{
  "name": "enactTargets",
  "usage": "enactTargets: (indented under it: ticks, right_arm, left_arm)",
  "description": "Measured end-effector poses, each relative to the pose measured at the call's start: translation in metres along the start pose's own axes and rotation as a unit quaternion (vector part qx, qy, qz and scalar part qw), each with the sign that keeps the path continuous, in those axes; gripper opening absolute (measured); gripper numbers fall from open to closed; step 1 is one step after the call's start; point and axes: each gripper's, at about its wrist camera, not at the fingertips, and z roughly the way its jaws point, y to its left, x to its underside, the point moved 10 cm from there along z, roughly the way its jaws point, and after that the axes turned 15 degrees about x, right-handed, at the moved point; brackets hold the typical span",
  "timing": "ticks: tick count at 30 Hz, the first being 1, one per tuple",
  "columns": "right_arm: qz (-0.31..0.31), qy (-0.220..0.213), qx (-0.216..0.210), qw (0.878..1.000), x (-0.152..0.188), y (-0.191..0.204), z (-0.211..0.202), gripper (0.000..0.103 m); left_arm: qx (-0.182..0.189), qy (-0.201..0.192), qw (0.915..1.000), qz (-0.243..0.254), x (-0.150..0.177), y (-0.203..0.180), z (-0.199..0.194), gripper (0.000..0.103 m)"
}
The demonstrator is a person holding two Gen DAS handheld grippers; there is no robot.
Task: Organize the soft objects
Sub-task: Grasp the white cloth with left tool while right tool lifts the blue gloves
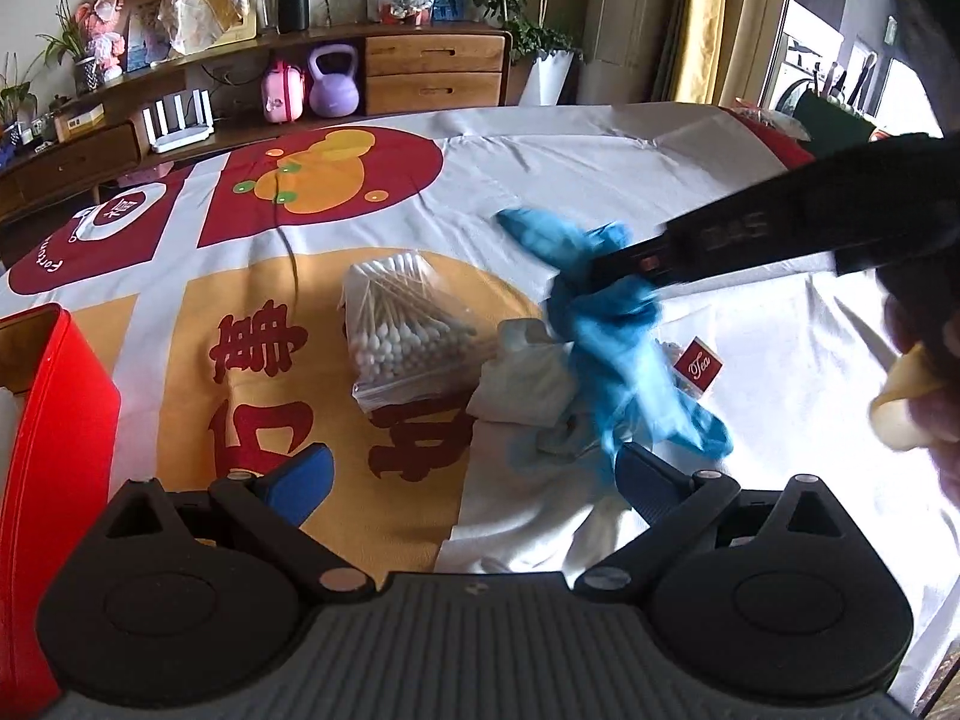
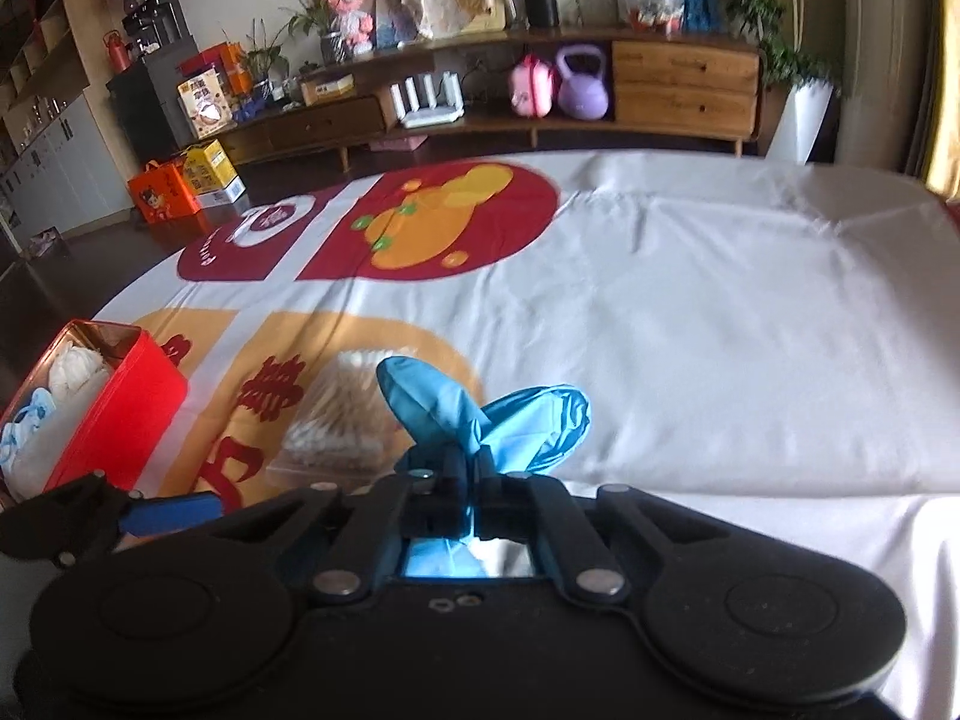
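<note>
My right gripper (image 2: 465, 480) is shut on a blue rubber glove (image 2: 480, 408) and holds it above the table; in the left wrist view the right gripper (image 1: 606, 267) comes in from the right with the glove (image 1: 624, 348) hanging from it. My left gripper (image 1: 474, 474) is open and empty, low over the tablecloth. A bag of cotton swabs (image 1: 402, 330) lies ahead of it, with white cloth (image 1: 522, 378) beside it under the glove. A red tin box (image 2: 120, 402) at the left holds white and pale blue soft items.
A red tea packet (image 1: 699, 366) lies right of the white cloth. The red tin (image 1: 54, 450) stands at the left gripper's left. The printed tablecloth (image 2: 690, 312) covers the table. A wooden sideboard (image 2: 684, 84) with a purple kettlebell stands beyond the far edge.
</note>
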Motion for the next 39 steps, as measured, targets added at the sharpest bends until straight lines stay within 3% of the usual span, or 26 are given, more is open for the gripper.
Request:
enactTargets:
  ticks: [5, 7, 9, 11, 22, 26, 27, 30, 35, 39]
  right_arm:
    - [0.006, -0.001, 0.014, 1.0, 0.002, -0.024, -0.001, 0.001]
    - [0.006, -0.001, 0.014, 1.0, 0.004, -0.025, -0.002, 0.001]
    - [-0.001, -0.003, 0.015, 1.0, 0.006, -0.023, -0.002, 0.001]
    - [-0.012, -0.007, 0.019, 1.0, 0.007, -0.022, -0.002, 0.001]
    - [-0.015, -0.008, 0.019, 1.0, 0.011, -0.025, 0.003, 0.001]
    - [-0.012, -0.006, 0.019, 1.0, 0.013, -0.027, 0.006, 0.001]
    - [-0.011, -0.006, 0.02, 1.0, 0.014, -0.028, 0.006, 0.001]
    - [-0.01, -0.003, 0.02, 1.0, 0.017, -0.029, 0.008, 0.001]
    - [-0.005, -0.008, 0.022, 1.0, 0.019, -0.032, 0.005, 0.001]
    - [-0.005, -0.009, 0.016, 1.0, 0.023, -0.028, -0.001, 0.001]
  left_arm:
    - [0.003, 0.002, 1.0, 0.008, -0.002, -0.006, 0.008, 0.101]
    - [0.009, 0.007, 0.9998, 0.016, -0.003, -0.011, 0.014, 0.091]
    - [0.016, 0.015, 0.9996, 0.017, -0.002, -0.014, 0.019, 0.076]
    - [0.023, 0.017, 0.9995, 0.011, -0.003, -0.015, 0.023, 0.072]
    - [0.065, -0.011, 0.9951, -0.074, -0.019, 0.0, 0.025, 0.072]
    - [0.064, -0.004, 0.9952, -0.074, -0.018, -0.001, 0.033, 0.071]
    - [0.063, -0.004, 0.9957, -0.068, -0.018, -0.003, 0.034, 0.069]
    - [0.061, 0.0, 0.9969, -0.051, -0.017, -0.01, 0.036, 0.034]
    - [0.065, -0.008, 0.9968, -0.047, -0.017, -0.014, 0.029, 0.016]
    - [0.068, -0.012, 0.9963, -0.051, -0.017, -0.017, 0.018, 0.011]
